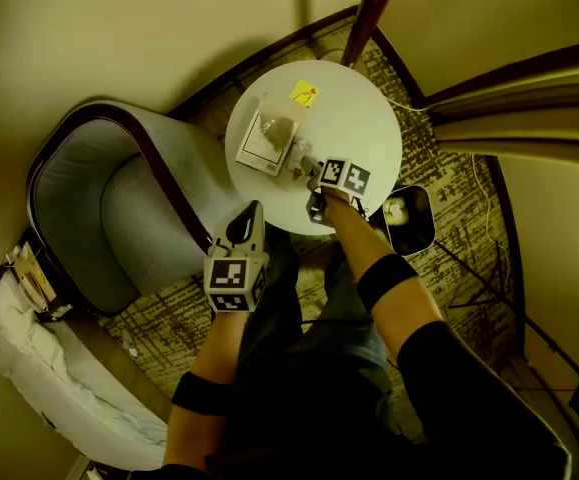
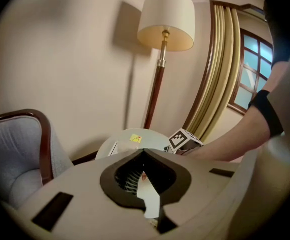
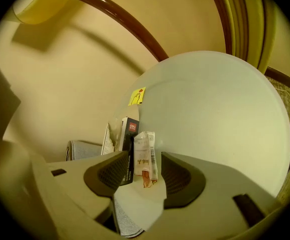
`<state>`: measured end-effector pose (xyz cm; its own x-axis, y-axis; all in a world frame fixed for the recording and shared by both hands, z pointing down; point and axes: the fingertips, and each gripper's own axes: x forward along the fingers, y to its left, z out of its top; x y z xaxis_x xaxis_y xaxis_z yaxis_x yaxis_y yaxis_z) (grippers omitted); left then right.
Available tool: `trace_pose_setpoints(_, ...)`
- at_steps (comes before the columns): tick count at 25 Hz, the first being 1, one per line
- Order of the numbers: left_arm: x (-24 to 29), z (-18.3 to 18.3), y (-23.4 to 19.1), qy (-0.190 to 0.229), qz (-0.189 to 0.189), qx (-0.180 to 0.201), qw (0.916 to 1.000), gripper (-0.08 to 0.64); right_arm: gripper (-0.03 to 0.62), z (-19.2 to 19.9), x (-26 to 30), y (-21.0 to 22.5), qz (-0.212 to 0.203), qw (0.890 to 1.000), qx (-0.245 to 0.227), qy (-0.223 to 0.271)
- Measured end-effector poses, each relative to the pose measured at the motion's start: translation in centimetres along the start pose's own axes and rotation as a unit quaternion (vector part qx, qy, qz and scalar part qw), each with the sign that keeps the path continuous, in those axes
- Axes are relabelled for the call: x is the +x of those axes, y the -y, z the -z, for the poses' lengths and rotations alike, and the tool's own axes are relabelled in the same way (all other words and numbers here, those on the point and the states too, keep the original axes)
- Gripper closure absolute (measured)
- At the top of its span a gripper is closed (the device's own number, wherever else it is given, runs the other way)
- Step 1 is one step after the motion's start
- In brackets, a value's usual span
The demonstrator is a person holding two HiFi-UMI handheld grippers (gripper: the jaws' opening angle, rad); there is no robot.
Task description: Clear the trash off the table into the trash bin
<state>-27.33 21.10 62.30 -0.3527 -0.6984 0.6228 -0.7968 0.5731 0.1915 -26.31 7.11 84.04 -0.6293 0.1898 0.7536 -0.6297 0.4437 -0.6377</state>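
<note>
Only the right gripper view shows a wrapper (image 3: 146, 151) between the right gripper's (image 3: 145, 160) spread fingers, unpinched, on the table (image 3: 220, 109). Only the head view shows the bin (image 1: 409, 220), centre right. The left gripper (image 1: 246, 230), fingers pressed together, hangs short of the table.

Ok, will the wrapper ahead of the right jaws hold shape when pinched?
Unlikely: the wrapper looks thin and creased, so likely crumples. Small and flat, so probably light; the right gripper could slide it on the smooth table.
</note>
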Motion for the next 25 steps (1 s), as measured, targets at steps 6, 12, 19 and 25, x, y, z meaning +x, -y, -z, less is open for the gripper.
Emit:
trace_pose_setpoints(6,0.2,1.0,-1.2,-0.007,-0.008,-0.010,0.9999,0.560,0.362,0.3,1.1,0.2,0.001,1.000,-0.013,-0.015)
trace_pose_setpoints(12,0.4,1.4,-1.3,-0.015,-0.003,-0.016,0.9997,0.560,0.422,0.7,1.9,0.3,0.007,0.999,-0.021,-0.034)
trace_pose_setpoints(19,0.7,1.9,-0.9,-0.023,0.007,-0.018,0.9995,0.560,0.538,1.1,2.3,1.4,0.023,0.998,-0.035,-0.048)
trace_pose_setpoints(25,0.7,2.2,-1.0,-0.026,0.006,-0.020,0.9995,0.560,0.558,1.0,1.8,1.3,0.010,0.998,-0.034,-0.044)
